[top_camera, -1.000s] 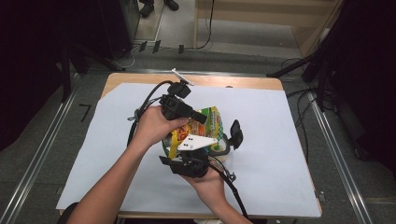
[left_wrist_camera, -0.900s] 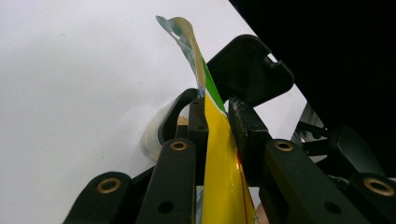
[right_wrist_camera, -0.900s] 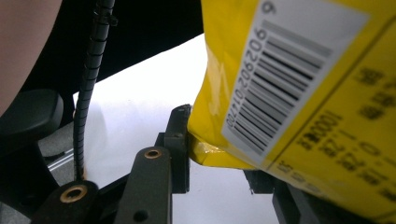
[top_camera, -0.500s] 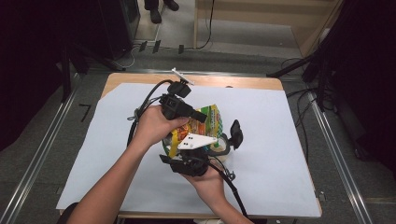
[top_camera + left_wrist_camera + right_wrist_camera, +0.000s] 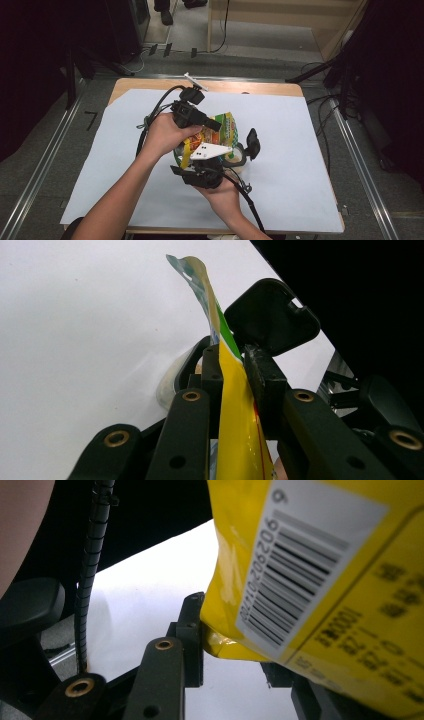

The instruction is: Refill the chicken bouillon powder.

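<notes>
Mid-job, both my tongs grip one yellow snack bag (image 5: pixel 220 135) above the white-papered worktop (image 5: pixel 300 150). Left tongs (image 5: pixel 232 375) are pinched on the bag's top seam, w/ the film running up between the pads; right tongs (image 5: pixel 235 645) are clamped on its lower corner by the barcode. Bag's lifted and held taut btwn the two grips, over a small bowl (image 5: pixel 237 159). Looks unopened so far; tearing and emptying seem still to come.

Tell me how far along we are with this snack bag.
Done: both grippers have the yellow snack bag. The left gripper pinches its upper edge; the right gripper clamps a lower corner. In hand: holding it above the table. Left: the bag shows no visible opening yet.
</notes>
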